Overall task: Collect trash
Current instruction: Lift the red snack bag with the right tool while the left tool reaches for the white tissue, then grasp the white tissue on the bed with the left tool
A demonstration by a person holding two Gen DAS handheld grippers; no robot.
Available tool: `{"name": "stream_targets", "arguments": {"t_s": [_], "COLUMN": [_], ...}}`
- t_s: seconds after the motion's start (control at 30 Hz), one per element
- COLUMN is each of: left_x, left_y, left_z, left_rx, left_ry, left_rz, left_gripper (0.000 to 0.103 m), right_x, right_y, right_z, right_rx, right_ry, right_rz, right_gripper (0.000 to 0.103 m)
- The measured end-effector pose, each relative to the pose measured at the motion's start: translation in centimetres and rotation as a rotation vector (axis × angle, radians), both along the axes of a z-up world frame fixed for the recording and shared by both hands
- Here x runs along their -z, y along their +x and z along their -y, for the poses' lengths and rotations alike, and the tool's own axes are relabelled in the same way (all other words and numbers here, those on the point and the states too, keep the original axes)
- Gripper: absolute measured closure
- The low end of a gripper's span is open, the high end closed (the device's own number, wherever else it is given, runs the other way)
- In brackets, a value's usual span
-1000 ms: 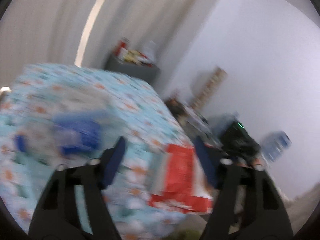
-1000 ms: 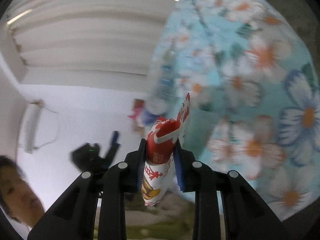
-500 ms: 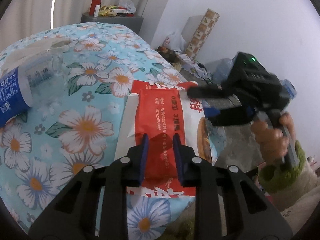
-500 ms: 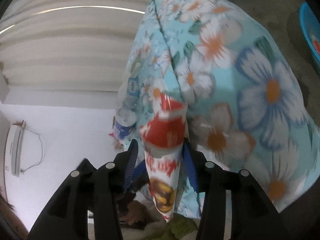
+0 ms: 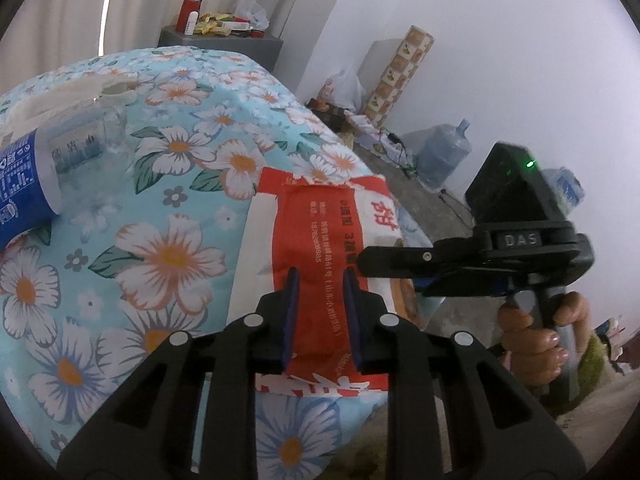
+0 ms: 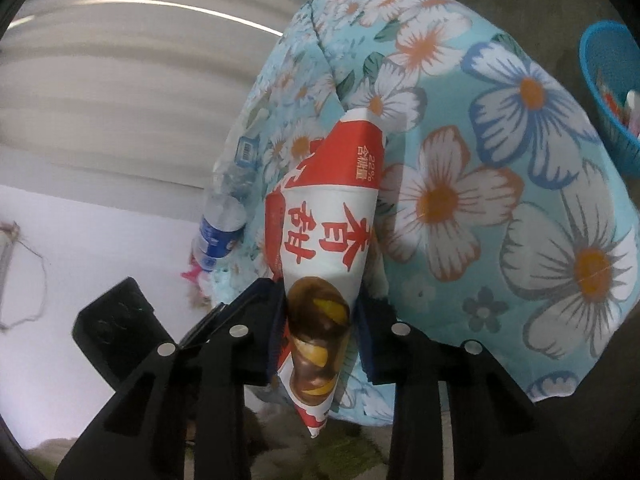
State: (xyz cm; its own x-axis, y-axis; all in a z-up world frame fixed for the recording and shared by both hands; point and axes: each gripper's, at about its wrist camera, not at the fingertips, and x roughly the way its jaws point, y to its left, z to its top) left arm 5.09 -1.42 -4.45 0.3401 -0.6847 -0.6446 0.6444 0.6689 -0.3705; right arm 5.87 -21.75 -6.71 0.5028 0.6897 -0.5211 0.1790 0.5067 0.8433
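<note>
Beyond the right gripper (image 6: 320,340), a blue basket (image 6: 600,92) (unseen leftward); both jaws pinch the snack bag (image 5: 320,248).

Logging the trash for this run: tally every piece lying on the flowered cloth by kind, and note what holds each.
Snack bags: 1, the red and white bag, gripped by both the left gripper and the right gripper.
Plastic bottles: 1, the blue-labelled bottle, lying on its side on the flowered cloth, untouched.
Total: 2
</note>
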Motion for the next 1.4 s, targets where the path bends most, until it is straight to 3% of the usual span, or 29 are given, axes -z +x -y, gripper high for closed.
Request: {"name": "stream_targets", "arguments": {"t_s": [0.17, 0.27, 0.43, 0.6, 0.73, 0.87, 1.03, 1.2, 1.4], "left_x": [-0.5, -1.0, -2.2, -5.5, -9.7, -12.4, -12.5, -11.0, -8.7], "left_y": [-0.1, -0.3, -0.1, 0.5, 1.8, 5.0, 11.6, 18.6, 24.3], "left_z": [0.0, 0.0, -1.1, -2.9, -5.2, -7.5, -9.3, -8.0, -5.7], "left_rx": [0.009, -0.004, -0.035, -0.08, -0.154, -0.262, -0.329, -0.238, -0.135], "left_ry": [-0.005, 0.012, 0.01, -0.02, -0.039, 0.004, 0.084, 0.218, 0.365], "left_rz": [0.009, 0.034, 0.054, 0.113, 0.226, 0.283, 0.178, 0.062, 0.018], "left_gripper": [0.077, 0.066, 0.062, 0.056, 0.049, 0.047, 0.041, 0.035, 0.035], "right_x": [0.6, 1.0, 0.4, -0.5, -0.4, -0.4, 0.0, 0.3, 0.5], "right_y": [-0.5, -0.6, -0.3, 0.6, 1.1, 1.3, 1.3, 1.3, 1.4], "right_z": [0.6, 0.9, 0.6, 0.5, 1.1, 1.5, 2.2, 2.9, 3.3], "right_rx": [0.01, 0.015, -0.008, -0.017, -0.018, -0.021, -0.019, -0.023, -0.021], "right_ry": [0.065, 0.09, 0.025, -0.02, -0.008, -0.001, 0.026, 0.037, 0.05], "right_rz": [0.0, -0.005, 0.01, 0.029, 0.028, 0.028, 0.015, 0.005, -0.005], "right_gripper": [0.078, 0.08, 0.081, 0.081, 0.081, 0.081, 0.081, 0.081, 0.08]}}
